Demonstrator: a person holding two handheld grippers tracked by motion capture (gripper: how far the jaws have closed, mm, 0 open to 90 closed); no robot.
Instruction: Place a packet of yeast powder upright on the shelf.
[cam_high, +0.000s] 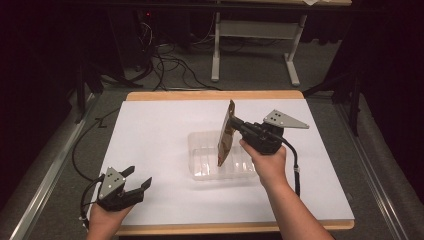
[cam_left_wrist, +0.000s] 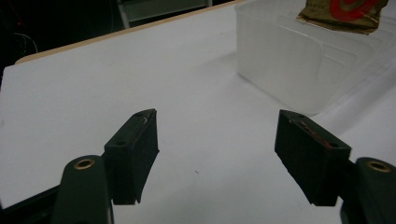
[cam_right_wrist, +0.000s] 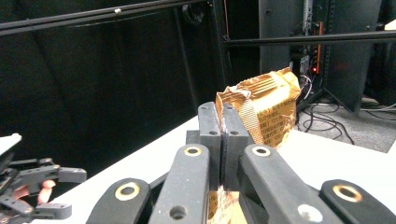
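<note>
A flat gold foil packet (cam_high: 226, 134) with red print hangs on edge over a clear plastic tray (cam_high: 202, 165) in the middle of the white table. My right gripper (cam_high: 234, 121) is shut on the packet's upper side edge; in the right gripper view the jaws press together on the crinkled packet (cam_right_wrist: 266, 105). My left gripper (cam_high: 139, 179) rests low at the front left of the table, open, with nothing between its fingers (cam_left_wrist: 135, 149). In the left gripper view the tray (cam_left_wrist: 289, 60) stands ahead to the right, with the packet's lower end (cam_left_wrist: 343, 14) above it.
The white sheet (cam_high: 155, 135) covers a wooden tabletop. Beyond the table's far edge stand a white table frame (cam_high: 255, 30) and loose cables (cam_high: 170, 65) on the floor. Dark curtains and black rails surround the area.
</note>
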